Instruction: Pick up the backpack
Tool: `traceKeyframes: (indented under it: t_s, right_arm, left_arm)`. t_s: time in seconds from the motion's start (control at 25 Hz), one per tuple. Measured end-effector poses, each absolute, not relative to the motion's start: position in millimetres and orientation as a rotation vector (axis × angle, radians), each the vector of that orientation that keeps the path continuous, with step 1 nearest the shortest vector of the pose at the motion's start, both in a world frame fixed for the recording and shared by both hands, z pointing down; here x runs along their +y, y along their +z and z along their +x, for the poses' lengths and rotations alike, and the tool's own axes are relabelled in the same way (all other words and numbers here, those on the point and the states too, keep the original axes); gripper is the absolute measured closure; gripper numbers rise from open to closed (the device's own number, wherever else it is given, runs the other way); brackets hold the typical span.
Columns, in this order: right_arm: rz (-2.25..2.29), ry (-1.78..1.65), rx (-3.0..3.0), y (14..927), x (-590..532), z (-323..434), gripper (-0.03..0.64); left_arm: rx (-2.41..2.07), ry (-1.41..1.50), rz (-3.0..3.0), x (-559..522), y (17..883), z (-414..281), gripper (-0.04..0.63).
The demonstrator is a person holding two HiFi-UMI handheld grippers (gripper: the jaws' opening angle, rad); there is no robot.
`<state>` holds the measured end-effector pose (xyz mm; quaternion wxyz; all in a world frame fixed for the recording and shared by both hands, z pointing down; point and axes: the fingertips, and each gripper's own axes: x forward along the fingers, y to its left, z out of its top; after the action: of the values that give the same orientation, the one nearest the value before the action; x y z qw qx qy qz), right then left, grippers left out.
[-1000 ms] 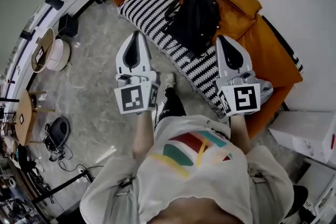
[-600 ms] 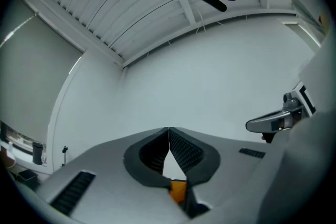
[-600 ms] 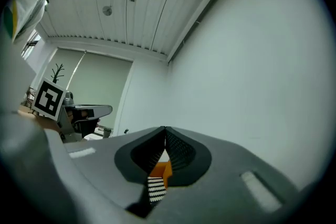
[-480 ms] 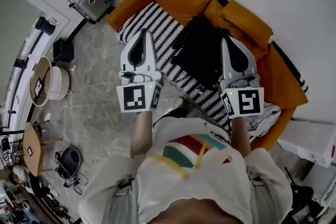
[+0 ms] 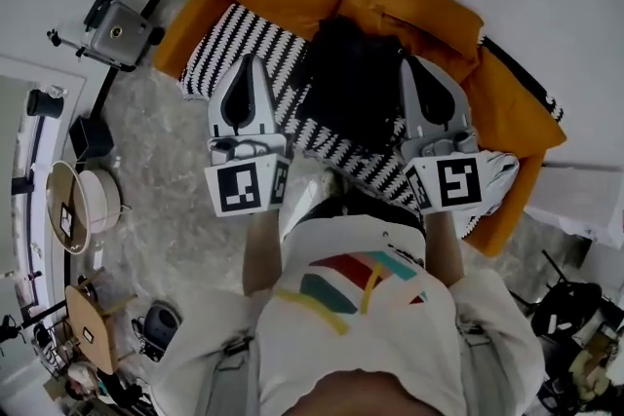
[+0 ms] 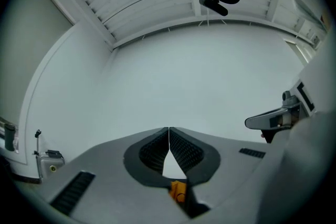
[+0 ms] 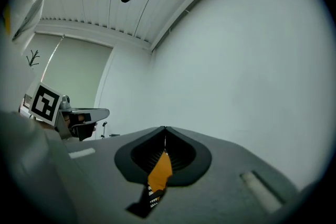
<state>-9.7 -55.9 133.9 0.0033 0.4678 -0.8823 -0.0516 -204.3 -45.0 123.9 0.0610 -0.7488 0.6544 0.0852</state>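
The black backpack (image 5: 353,93) rests against the orange back cushions of the sofa (image 5: 507,112), on its black-and-white striped cover (image 5: 226,32). My left gripper (image 5: 252,63) is held over the striped seat, just left of the backpack, jaws shut and empty. Just right of the backpack, my right gripper (image 5: 421,65) is also shut and empty. Neither touches the backpack. In the left gripper view the left gripper (image 6: 168,128) points at a bare white wall. The right gripper (image 7: 165,127) does the same in its own view, with a sliver of orange sofa under its jaws.
A grey hard case (image 5: 117,32) stands on the floor left of the sofa. A round side table (image 5: 73,200) is at the far left. A pale cloth (image 5: 502,172) lies on the sofa's right end, a white box (image 5: 585,200) beyond it. Cables and gear clutter the lower left.
The person has stepped up to the sofa. Both grippers moved forward and now flank the backpack, which was ahead of them before. Their jaws stayed shut.
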Motion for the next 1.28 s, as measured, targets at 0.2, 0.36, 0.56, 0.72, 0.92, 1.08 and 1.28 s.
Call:
traceKeyframes:
  t_s: [0.2,0.36,0.56,0.72,0.92,1.08,1.28]
  right_arm:
    - [1.497,-0.167,-2.768,136,-63,4,0.612]
    - [1.517,-0.170,-2.768,135,-69,13,0.612]
    - [1.521,-0.184,-2.772,132,-76,17,0.612]
    - [1.556,-0.172,-2.752,130,-85,20,0.612]
    - [1.625,-0.158,-2.720,130,-105,32,0.612]
    - [1.666,-0.142,-2.692,142,-124,36,0.611]
    - [1.667,-0.132,-2.670,190,-152,29,0.612]
  left_arm:
    - [1.969,0.255,-2.297,-56,131,-187,0.580]
    - [1.942,0.257,-2.291,-63,122,-177,0.580]
    - [1.947,0.250,-2.281,-72,122,-175,0.579]
    - [1.929,0.210,-2.295,-85,123,-176,0.579]
    - [1.903,0.177,-2.342,-112,133,-172,0.579]
    - [1.873,0.172,-2.387,-136,156,-165,0.578]
    - [1.883,0.141,-2.435,-165,211,-161,0.578]
